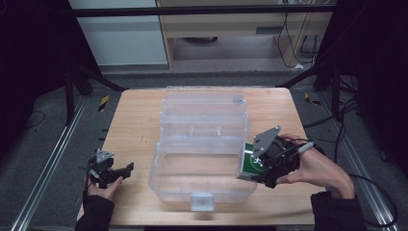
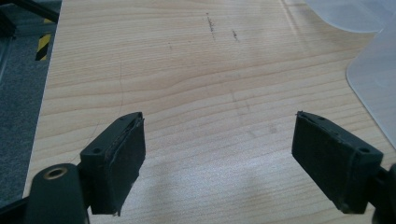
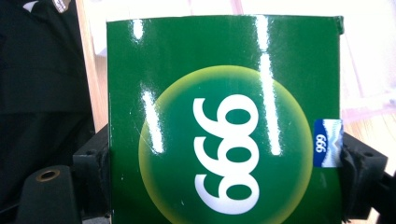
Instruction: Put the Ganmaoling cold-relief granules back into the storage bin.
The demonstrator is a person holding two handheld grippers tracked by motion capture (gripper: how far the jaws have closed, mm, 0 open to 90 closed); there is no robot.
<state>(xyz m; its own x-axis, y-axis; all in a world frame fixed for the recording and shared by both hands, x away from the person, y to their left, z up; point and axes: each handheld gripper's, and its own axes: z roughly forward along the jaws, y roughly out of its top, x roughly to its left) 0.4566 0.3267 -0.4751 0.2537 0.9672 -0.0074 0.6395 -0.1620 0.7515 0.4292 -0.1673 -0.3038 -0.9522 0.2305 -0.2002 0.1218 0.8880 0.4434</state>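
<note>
The green box (image 1: 250,166) with the white 999 on its face sits at lower right of centre in the high view, clamped between the right gripper (image 1: 260,166)'s jaws at the right wall of the clear plastic bin (image 1: 202,190). Over at lower left, the left gripper (image 1: 126,171) hovers over the wooden table (image 1: 134,125), jaws spread wide, nothing between them.

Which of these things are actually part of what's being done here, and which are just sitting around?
In use:
- green box, clamped in the right gripper
- clear plastic bin, open, right beside the box

Just around:
- left gripper, open and empty over bare table
- cabinet and cables behind the table
</note>
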